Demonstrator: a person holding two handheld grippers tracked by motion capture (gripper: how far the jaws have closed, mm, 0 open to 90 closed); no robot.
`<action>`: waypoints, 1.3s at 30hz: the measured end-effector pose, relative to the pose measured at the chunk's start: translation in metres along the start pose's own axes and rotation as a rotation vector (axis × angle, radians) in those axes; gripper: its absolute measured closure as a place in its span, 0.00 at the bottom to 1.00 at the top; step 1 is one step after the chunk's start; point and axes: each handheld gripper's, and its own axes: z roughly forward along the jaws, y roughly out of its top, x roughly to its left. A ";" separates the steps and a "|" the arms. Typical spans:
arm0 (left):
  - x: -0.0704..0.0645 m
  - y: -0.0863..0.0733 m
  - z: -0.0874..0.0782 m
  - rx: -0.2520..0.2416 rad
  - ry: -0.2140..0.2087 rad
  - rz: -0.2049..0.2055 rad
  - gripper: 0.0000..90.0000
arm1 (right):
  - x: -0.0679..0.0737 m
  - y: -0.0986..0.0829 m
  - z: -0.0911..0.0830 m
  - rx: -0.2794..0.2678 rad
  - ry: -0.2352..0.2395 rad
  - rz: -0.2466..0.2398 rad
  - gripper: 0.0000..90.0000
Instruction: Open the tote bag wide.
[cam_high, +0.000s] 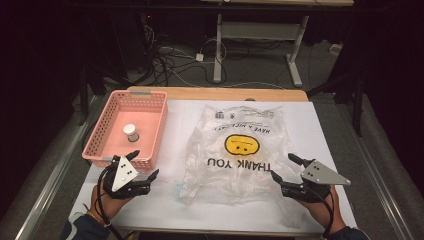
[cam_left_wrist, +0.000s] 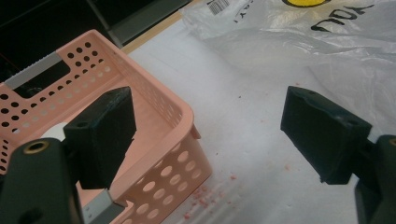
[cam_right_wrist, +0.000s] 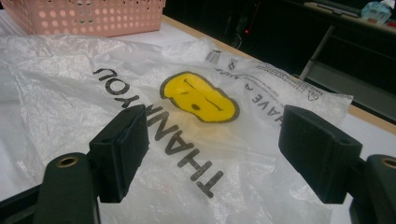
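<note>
your left gripper (cam_high: 146, 164) sits at the near right corner of the pink basket (cam_high: 98, 134), its jaws spread wide and pinching nothing; in the left gripper view one jaw hangs over the basket's corner and the other over the bare white table cover (cam_left_wrist: 243, 121). inside the basket stands a small white-capped jar (cam_high: 131, 132), upright and near the middle. your right gripper (cam_high: 283, 166) hovers at the near right edge of the clear plastic bag (cam_high: 235, 150), jaws likewise wide apart and holding nothing. the bag lies flat and crumpled in the middle of the table, just beside the basket (its yellow smiley face (cam_right_wrist: 200, 97) and "thank you" lettering read upside down from your side). small pink crumbs (cam_left_wrist: 201, 197) are scattered on the cover by the basket's corner.
</note>
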 end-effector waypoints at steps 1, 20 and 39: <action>0.000 0.000 0.000 -0.002 -0.001 -0.001 0.20 | 0.000 0.000 0.000 -0.001 -0.001 0.001 0.28; 0.001 -0.003 -0.005 -0.007 0.000 0.004 0.20 | -0.062 0.021 0.031 0.118 -0.070 0.074 0.45; -0.002 -0.005 0.005 0.030 -0.070 0.028 0.20 | -0.151 -0.013 0.172 0.526 -0.181 0.289 0.89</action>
